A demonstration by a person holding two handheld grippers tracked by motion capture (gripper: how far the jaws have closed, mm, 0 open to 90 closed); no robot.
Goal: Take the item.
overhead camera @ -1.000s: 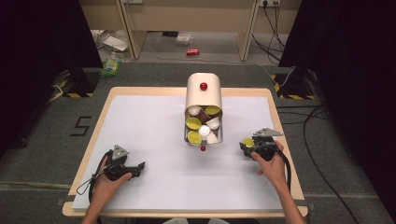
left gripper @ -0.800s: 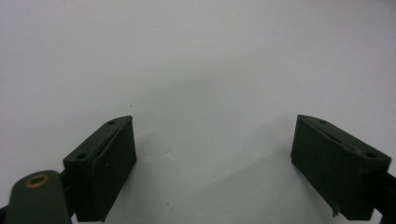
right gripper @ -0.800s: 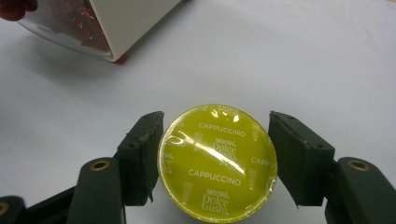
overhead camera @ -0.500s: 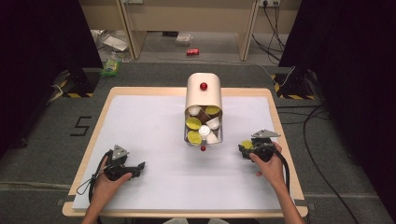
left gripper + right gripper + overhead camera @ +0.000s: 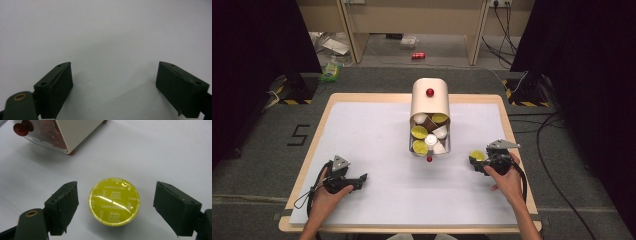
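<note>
Right gripper view, item one: a yellow coffee capsule [image 5: 114,202] with "Cappuccino" printed on its foil lid, sitting flat on the white table sheet [image 5: 162,150] between my right gripper [image 5: 115,206] jaws. The jaws have just been opening; I see a clear gap on each side of the capsule, so the pads are off it and nothing is clamped.

Item two, same view, far left: the corner of the cream capsule dispenser [image 5: 75,132] with its clear drawer front and red knob [image 5: 23,127].

High view, item three: my right gripper [image 5: 478,161] near the right edge of the table [image 5: 362,98], capsule [image 5: 477,155] at its tip, just right of the dispenser's near end. The dispenser [image 5: 430,100] lies at the centre of the table, far of both hands; its open drawer [image 5: 429,136] holds yellow, white and brown capsules.

Item four: my left gripper [image 5: 357,181] at the near left, well apart from the dispenser, resting on the sheet.

Left gripper view, item five: left gripper [image 5: 115,85] jaws spread wide over bare white sheet, nothing between them
</note>
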